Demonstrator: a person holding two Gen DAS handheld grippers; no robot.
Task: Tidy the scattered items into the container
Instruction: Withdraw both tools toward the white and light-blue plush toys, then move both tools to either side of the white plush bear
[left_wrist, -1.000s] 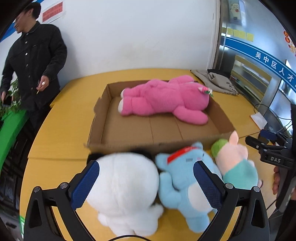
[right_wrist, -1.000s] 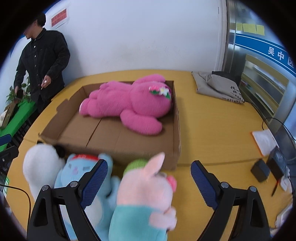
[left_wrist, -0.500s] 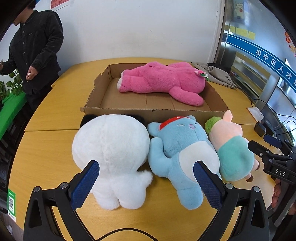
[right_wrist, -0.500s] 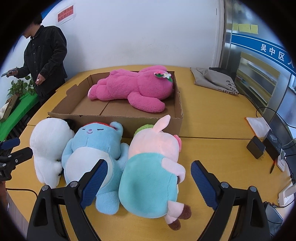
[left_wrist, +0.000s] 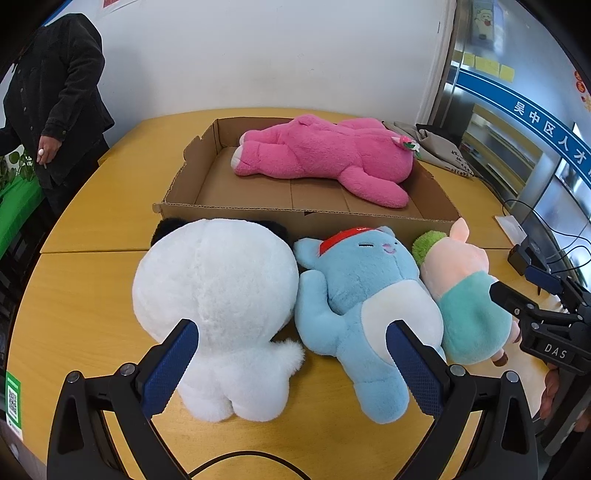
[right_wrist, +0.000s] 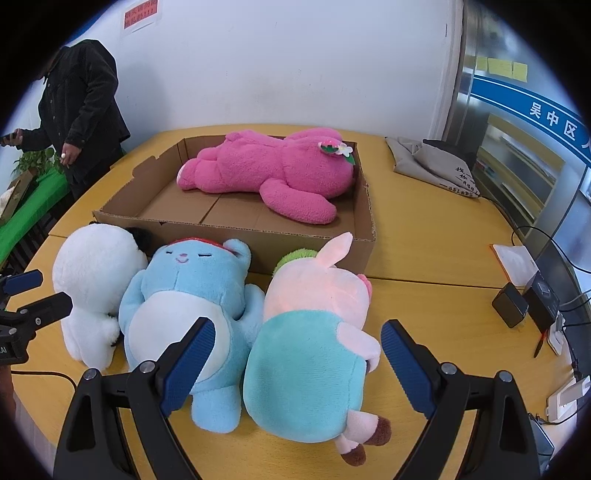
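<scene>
Nearest the cameras: the left gripper (left_wrist: 291, 363), black-framed with blue ribbed pads, is hovering with its jaws spread wide and gripping nothing, the round white plush toy with black ears (left_wrist: 218, 306) and the light blue plush bear with a red headband (left_wrist: 364, 306) showing between its fingers.
Right gripper (right_wrist: 297, 363): it is standing wide apart too, holding nothing, framing the pink plush pig in a teal dress (right_wrist: 314, 332).
Row on the table: the three soft toys are lying side by side, touching one another, on the yellow wooden table (left_wrist: 92, 306), their heads just in front of the box wall.
Container: the shallow brown cardboard box (left_wrist: 306, 216) is sitting just behind them, open-topped.
Inside the box: a large bright pink plush bear with a flower on its head (left_wrist: 325, 158) is lying stretched along the far side.
Far right of the table: a grey folded cloth bag (right_wrist: 432, 162) is resting beyond the box.
Far left: a person in a black jacket (right_wrist: 81, 107) is standing beside the table.
</scene>
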